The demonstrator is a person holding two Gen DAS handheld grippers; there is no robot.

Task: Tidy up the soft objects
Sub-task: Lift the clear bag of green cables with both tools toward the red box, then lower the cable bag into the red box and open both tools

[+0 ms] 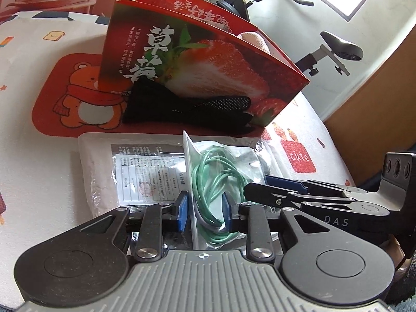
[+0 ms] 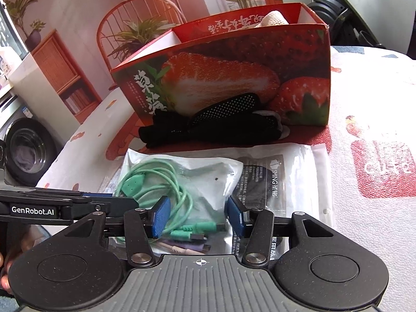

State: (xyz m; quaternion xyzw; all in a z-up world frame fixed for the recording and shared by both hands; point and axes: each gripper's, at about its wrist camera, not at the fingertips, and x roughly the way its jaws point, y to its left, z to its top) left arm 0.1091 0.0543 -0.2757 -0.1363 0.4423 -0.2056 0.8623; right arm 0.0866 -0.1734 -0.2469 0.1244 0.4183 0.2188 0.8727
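I see both claws at the cable pouch (image 2: 182,182), which lies before the strawberry box (image 2: 234,78): my left claw (image 1: 204,214) seemingly pinches its upturned edge, my right claw (image 2: 199,214) straddles it, unclamped.

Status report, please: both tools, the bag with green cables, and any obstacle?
Left tool pinching cable bag. Right tool straddles the same bag, grip unclear. Black gloves lie in front of strawberry box.

Patterned tablecloth (image 2: 377,98), strawberry box (image 2: 234,78), black gloves (image 2: 208,124)
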